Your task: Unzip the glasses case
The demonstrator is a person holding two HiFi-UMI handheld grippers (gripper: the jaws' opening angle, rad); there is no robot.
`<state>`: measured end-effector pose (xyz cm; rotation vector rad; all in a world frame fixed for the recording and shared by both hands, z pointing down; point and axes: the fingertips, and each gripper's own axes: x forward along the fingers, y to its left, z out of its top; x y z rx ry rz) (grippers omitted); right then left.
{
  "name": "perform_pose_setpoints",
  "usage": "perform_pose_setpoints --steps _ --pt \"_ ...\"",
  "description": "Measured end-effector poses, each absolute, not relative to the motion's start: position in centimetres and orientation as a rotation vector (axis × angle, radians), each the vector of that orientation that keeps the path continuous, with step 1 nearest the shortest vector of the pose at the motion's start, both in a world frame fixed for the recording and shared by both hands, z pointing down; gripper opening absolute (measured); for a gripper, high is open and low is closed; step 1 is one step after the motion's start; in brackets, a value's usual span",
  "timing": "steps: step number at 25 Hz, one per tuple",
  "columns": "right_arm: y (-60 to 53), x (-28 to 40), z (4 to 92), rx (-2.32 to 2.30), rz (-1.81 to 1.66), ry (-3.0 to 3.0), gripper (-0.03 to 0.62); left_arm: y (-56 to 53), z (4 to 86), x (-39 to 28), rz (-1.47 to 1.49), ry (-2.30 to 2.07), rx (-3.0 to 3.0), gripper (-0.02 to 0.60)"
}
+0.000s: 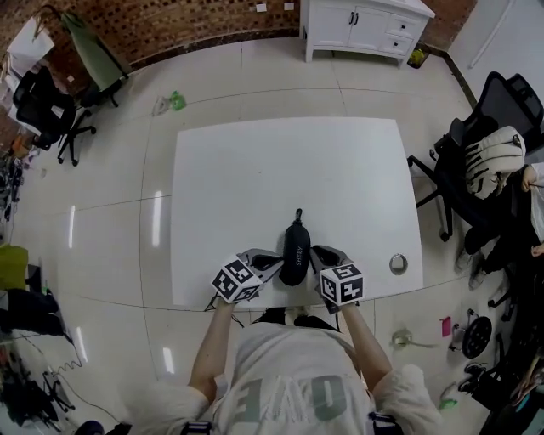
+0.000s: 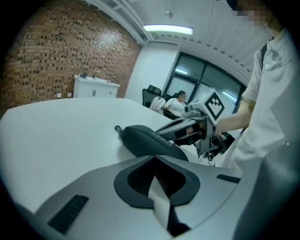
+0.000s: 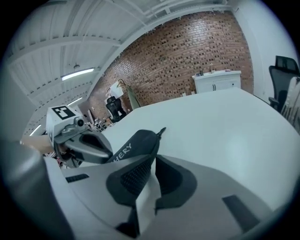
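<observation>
A black zipped glasses case (image 1: 294, 246) lies near the front edge of the white table (image 1: 255, 170), with its zipper pull (image 1: 298, 212) at the far end. My left gripper (image 1: 274, 259) is at the case's left side, jaws shut and empty. My right gripper (image 1: 315, 252) is at its right side, also shut with nothing held. In the left gripper view the case (image 2: 145, 138) lies just beyond the closed jaws (image 2: 153, 158), with the right gripper (image 2: 194, 126) behind it. In the right gripper view the case (image 3: 133, 143) sits left of the jaw tips (image 3: 153, 158), with the left gripper (image 3: 77, 140) beyond.
A small round metal object (image 1: 398, 263) rests on the table's front right corner. Black office chairs stand to the right (image 1: 489, 127) and far left (image 1: 47, 106). A white cabinet (image 1: 365, 25) is against the brick wall. A person's arm shows at the right edge (image 1: 534, 178).
</observation>
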<state>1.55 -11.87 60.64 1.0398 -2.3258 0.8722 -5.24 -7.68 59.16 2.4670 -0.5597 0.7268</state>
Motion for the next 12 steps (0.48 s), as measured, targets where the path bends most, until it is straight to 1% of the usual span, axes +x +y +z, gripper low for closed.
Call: perform_pose_setpoints --steps 3,8,12 --pt "-14.0 0.0 59.8 0.982 0.784 -2.354 0.002 -6.2 59.2 -4.0 0.751 -0.496 2.494 0.005" --pt "-14.8 -3.4 58.7 0.852 0.669 -2.407 0.002 -4.8 58.7 -1.5 0.692 -0.444 2.525 0.004" --pt "-14.8 -2.3 56.4 0.948 0.580 -2.419 0.002 -6.0 56.4 -1.4 0.562 -0.518 2.537 0.005"
